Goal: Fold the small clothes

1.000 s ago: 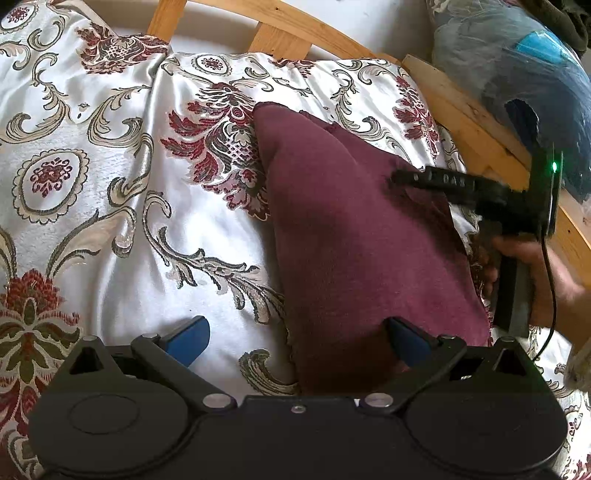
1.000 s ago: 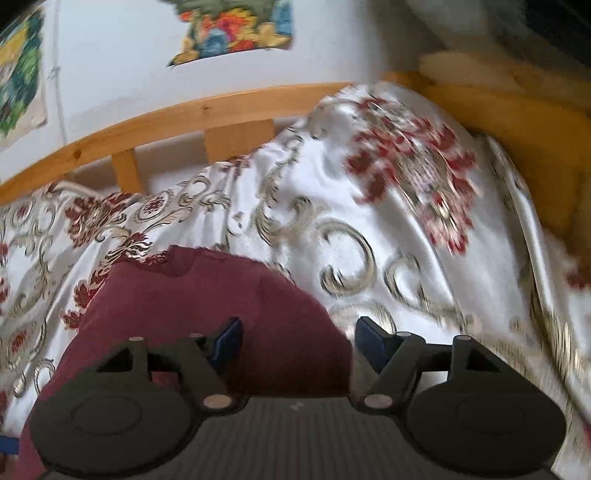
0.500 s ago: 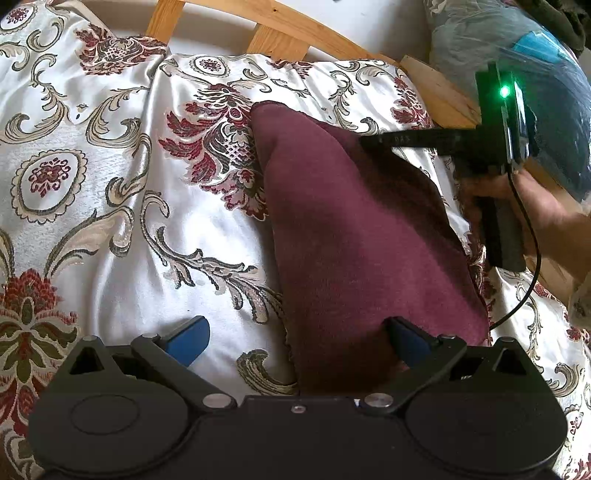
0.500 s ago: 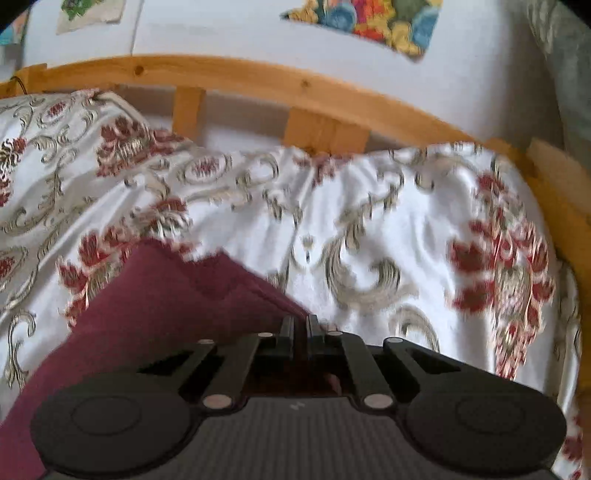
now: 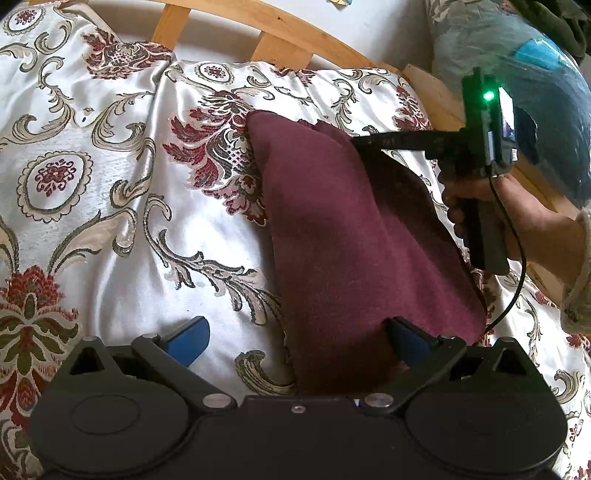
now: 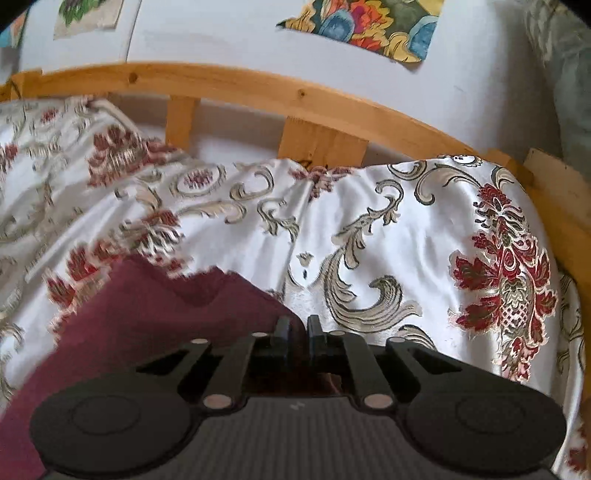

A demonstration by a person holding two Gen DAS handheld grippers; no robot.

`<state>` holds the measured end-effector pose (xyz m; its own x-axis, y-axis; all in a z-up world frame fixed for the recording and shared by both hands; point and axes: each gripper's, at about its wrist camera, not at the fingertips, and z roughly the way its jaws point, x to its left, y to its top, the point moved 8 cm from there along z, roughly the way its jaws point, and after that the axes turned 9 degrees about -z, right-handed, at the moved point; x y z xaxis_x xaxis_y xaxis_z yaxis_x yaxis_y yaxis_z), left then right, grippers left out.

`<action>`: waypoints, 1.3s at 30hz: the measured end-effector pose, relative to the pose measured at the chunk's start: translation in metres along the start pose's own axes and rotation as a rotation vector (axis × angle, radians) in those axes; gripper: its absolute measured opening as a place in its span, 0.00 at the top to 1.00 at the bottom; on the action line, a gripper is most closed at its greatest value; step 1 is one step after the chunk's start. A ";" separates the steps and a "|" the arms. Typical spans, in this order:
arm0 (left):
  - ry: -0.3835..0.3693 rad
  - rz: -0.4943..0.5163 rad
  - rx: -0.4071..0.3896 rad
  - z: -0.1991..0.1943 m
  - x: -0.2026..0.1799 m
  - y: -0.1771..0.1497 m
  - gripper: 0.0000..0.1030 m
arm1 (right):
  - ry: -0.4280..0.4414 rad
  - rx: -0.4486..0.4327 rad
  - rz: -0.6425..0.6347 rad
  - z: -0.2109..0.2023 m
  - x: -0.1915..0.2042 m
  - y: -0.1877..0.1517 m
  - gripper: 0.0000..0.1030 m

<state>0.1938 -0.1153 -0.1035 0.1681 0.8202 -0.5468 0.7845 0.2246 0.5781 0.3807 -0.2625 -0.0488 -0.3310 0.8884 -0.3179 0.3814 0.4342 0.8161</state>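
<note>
A maroon cloth (image 5: 351, 240) lies on the patterned satin bed cover (image 5: 110, 184), raised into a ridge along its right side. My right gripper (image 5: 356, 142), held by a hand (image 5: 480, 192), has the cloth's far right edge pinched between its fingers. In the right wrist view those fingers (image 6: 282, 328) stand almost together and the jaws are opening slightly, with the maroon cloth (image 6: 155, 314) at and left of the right gripper (image 6: 298, 328). My left gripper (image 5: 299, 341) is open over the cloth's near edge. Its right finger (image 5: 410, 343) lies on the cloth, its left finger over bare cover.
A wooden bed frame (image 5: 295, 22) with slats runs along the far side and the right. A blue-grey bundle (image 5: 517, 55) sits at the top right corner. A black cable (image 5: 517, 273) hangs from the right gripper. Bare bed cover (image 6: 369, 240) spreads left and beyond the cloth.
The right gripper went from open to nearly shut on the cloth's far edge, moved toward the headboard and rolled upright. The cloth's right side lifted. The left gripper stayed still.
</note>
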 end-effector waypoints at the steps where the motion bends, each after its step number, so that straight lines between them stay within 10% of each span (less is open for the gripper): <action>1: -0.002 -0.002 0.002 0.000 0.000 0.000 0.00 | 0.018 -0.013 0.018 -0.002 0.000 0.003 0.73; 6: -0.001 0.002 0.000 0.000 0.001 -0.001 0.00 | 0.091 -0.018 0.000 0.005 0.012 0.021 0.55; 8: -0.002 0.001 0.001 0.000 0.001 0.000 0.00 | 0.099 0.044 -0.078 0.020 0.023 0.022 0.60; 10: -0.002 0.000 0.001 0.000 0.001 0.000 0.00 | 0.099 0.053 -0.122 0.027 0.031 0.024 0.87; 17: -0.003 0.004 -0.002 0.000 0.000 0.000 0.01 | 0.088 -0.054 -0.119 0.015 0.037 0.044 0.91; 26: -0.018 -0.024 0.005 -0.003 0.001 0.003 0.01 | 0.100 -0.017 0.073 0.000 0.004 0.019 0.28; 31: -0.158 -0.081 -0.015 -0.012 -0.005 0.009 0.01 | 0.160 0.004 0.196 -0.034 -0.018 -0.019 0.02; 39: -0.128 -0.100 0.067 0.007 -0.001 0.006 0.02 | 0.172 0.078 0.358 -0.036 -0.027 -0.065 0.00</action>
<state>0.2021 -0.1186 -0.1036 0.1586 0.7206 -0.6749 0.8386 0.2625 0.4773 0.3341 -0.3202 -0.0758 -0.3022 0.9506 0.0710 0.5612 0.1172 0.8193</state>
